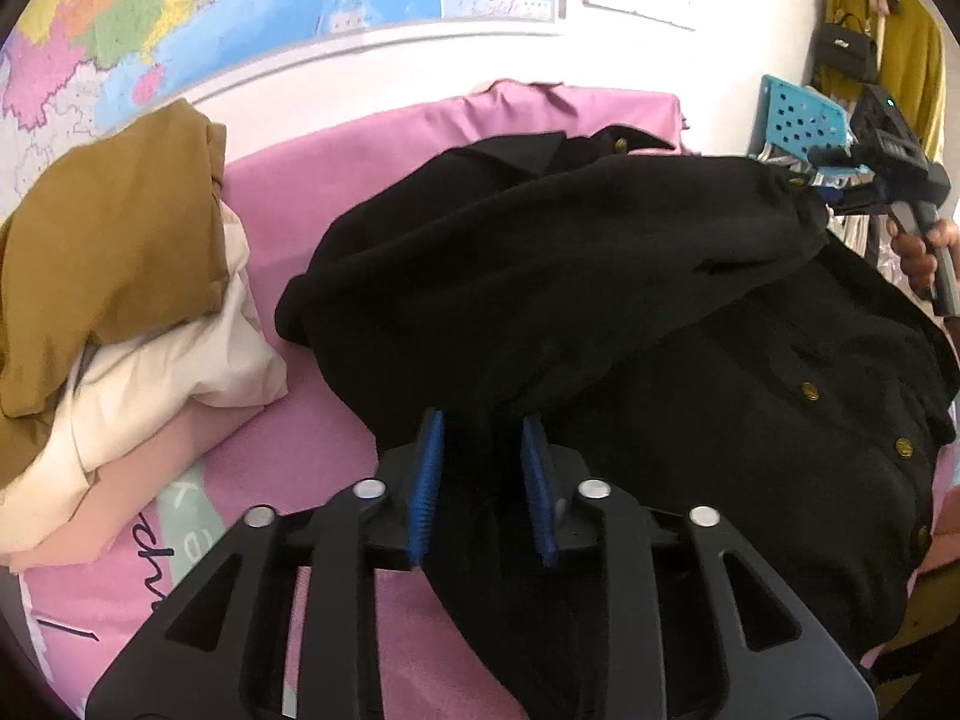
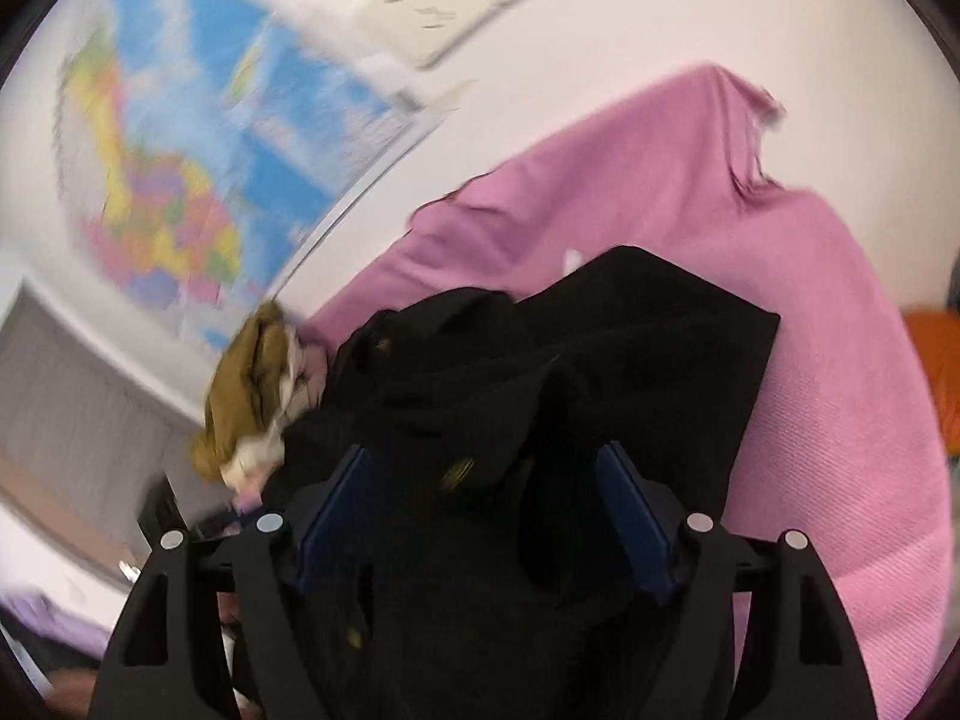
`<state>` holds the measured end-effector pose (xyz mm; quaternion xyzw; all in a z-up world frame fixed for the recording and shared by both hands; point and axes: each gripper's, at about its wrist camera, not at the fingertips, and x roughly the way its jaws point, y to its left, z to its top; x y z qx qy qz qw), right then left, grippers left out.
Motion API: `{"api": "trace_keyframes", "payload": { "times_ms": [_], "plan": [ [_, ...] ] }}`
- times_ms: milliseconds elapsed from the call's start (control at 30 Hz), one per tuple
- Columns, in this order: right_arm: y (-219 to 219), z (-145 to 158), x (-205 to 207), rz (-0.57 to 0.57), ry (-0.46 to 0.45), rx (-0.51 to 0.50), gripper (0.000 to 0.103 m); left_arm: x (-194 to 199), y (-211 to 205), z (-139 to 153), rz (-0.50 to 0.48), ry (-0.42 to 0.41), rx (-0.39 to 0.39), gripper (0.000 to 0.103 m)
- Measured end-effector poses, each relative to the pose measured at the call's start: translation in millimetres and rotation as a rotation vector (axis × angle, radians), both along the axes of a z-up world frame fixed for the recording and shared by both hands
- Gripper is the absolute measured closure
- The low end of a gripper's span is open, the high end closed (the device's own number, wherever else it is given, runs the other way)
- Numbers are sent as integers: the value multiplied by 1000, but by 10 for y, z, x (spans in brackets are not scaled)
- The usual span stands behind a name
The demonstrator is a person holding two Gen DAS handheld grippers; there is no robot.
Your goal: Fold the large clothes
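A large black coat with brass buttons (image 1: 600, 300) lies partly folded on a pink cloth (image 1: 336, 180). My left gripper (image 1: 483, 429) is shut on a fold of the coat near its lower edge, the blue pads (image 1: 427, 480) pressing the fabric. In the left wrist view my right gripper (image 1: 840, 180) is at the far right, gripping the coat's raised edge. In the right wrist view the right gripper (image 2: 486, 462) has its pads (image 2: 630, 504) spread wide, with the black coat (image 2: 540, 372) bunched between them. That view is motion-blurred.
A pile of clothes, olive brown (image 1: 114, 222) over cream (image 1: 150, 396), lies at the left on the pink cloth. A wall map (image 1: 240, 6) hangs behind. A blue perforated basket (image 1: 804, 114) and hanging yellow garments (image 1: 906, 60) stand at the right.
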<state>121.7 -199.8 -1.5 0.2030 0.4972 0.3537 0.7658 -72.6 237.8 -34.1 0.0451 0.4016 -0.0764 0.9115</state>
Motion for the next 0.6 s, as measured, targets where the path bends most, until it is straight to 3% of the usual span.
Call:
{"api": "trace_keyframes", "payload": {
  "times_ms": [67, 100, 133, 200, 300, 400, 500, 567, 600],
  "plan": [
    [114, -22, -95, 37, -24, -80, 30, -27, -8, 64, -17, -28, -19, 64],
    [168, -44, -109, 56, -28, -109, 46, -34, -20, 104, -23, -49, -25, 55],
    [205, -73, -115, 72, -27, -128, 75, -43, -43, 143, -31, -71, -27, 52],
    [235, -87, -110, 70, -33, -156, 97, -6, -105, 179, -45, -91, -25, 52],
    [128, 43, -67, 5, -79, -145, 98, 119, -249, 105, -74, -67, -1, 52],
    [97, 43, 14, -21, -90, -186, 99, 232, -324, -86, -96, 21, 10, 52],
    [186, -159, 91, -1, -24, -282, 86, 259, -365, -173, -108, 64, 30, 52],
    [147, -158, 72, -13, -20, -279, 78, 211, -347, -81, -114, 38, 18, 52],
    [91, -78, 42, -34, -47, -266, 67, 162, -321, -9, -115, 20, 2, 48]
  ]
}}
